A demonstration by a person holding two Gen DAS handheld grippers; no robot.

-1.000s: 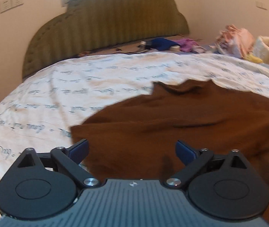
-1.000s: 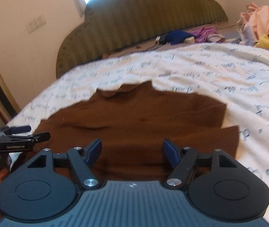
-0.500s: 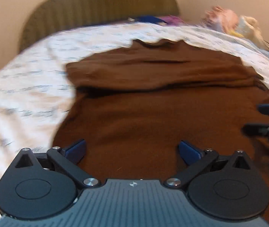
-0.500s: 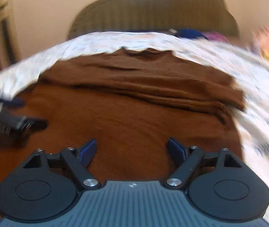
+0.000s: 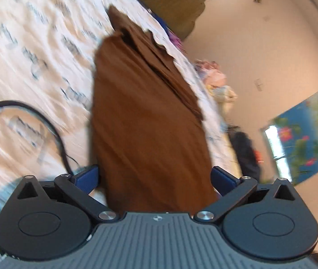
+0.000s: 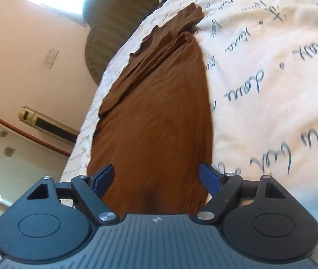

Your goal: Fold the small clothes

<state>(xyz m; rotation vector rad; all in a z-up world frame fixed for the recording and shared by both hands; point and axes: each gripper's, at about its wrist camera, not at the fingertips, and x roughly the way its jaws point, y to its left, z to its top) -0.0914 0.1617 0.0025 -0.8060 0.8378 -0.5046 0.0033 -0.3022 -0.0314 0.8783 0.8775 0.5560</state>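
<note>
A brown garment [image 5: 145,121] lies on the bed [image 5: 35,44], on a white sheet [image 6: 271,78] printed with dark handwriting. It is spread long and narrow. At its far end there is a wavy edge and some folded layers lie on top of each other.

In the left wrist view the left tool [image 5: 155,179] has its jaws wide apart, one blue finger on each side of the near end of the garment. The pads do not press on the cloth, so this tool is released. The view is tilted and a little blurred. A black cable [image 5: 47,123] curves over the sheet, left of the garment.

In the right wrist view the right tool [image 6: 156,178] also stands released, with wide jaws. The near end of the garment lies between the blue fingers, but they do not squeeze it.

Behind the bed stands an olive headboard [image 6: 118,11]. A pile of pale clothes [image 5: 217,83] lies at the far edge of the bed.
</note>
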